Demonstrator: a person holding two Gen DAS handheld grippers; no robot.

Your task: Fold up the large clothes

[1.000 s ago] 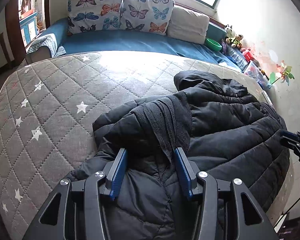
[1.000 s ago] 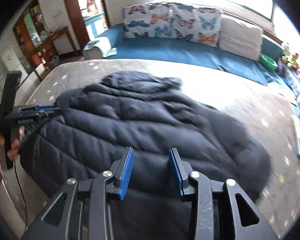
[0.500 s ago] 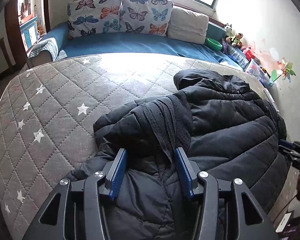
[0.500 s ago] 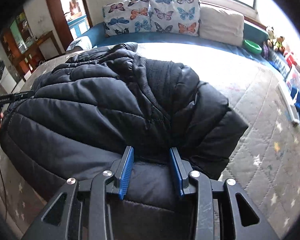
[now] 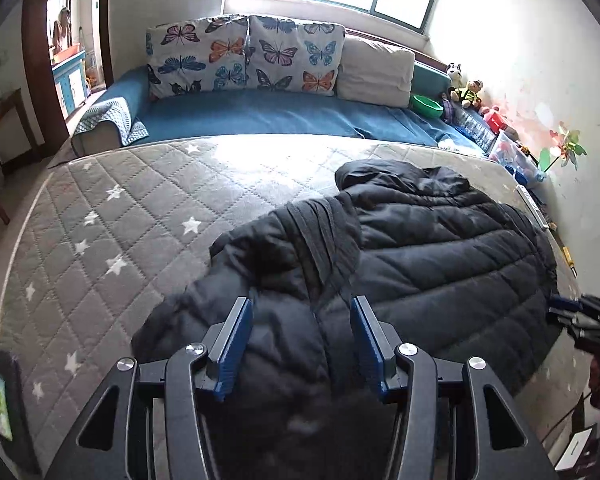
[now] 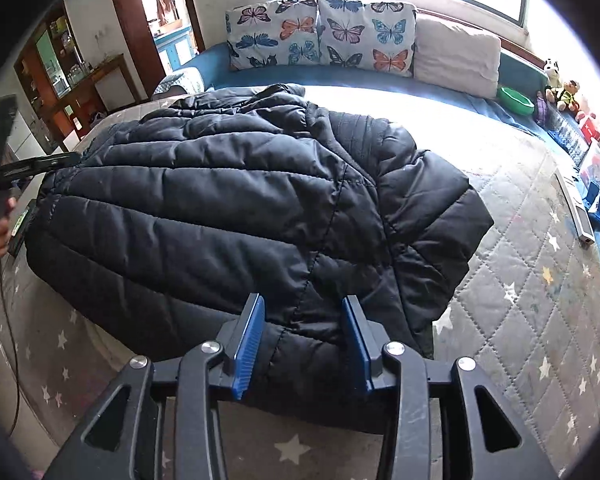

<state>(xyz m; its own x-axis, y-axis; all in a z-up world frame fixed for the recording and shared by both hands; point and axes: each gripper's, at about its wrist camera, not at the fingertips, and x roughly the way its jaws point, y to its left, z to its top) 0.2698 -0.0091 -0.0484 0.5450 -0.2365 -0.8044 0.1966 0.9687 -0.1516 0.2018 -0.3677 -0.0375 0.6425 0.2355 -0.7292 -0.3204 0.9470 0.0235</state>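
A large black puffer jacket (image 5: 440,264) lies on the grey star-quilted mattress (image 5: 120,232), its hood toward the sofa and a sleeve with a ribbed dark cuff (image 5: 324,236) folded across it. My left gripper (image 5: 300,340) is open, its blue pads straddling the jacket's near edge. In the right wrist view the jacket (image 6: 220,200) lies spread with a sleeve folded over at the right. My right gripper (image 6: 302,336) is open over the jacket's hem. Each gripper shows at the other view's edge, the right one (image 5: 580,316) and the left one (image 6: 28,166).
A blue sofa (image 5: 260,116) with butterfly cushions (image 5: 244,56) and a beige pillow stands behind the mattress. Toys, a green bowl (image 5: 428,105) and boxes line the right wall. A white remote-like bar (image 6: 576,212) lies near the mattress's right edge. A doorway and wooden furniture are at the left.
My right gripper has swung round to the jacket's hem and now sits over it. The left gripper has drawn back slightly; the jacket stays put.
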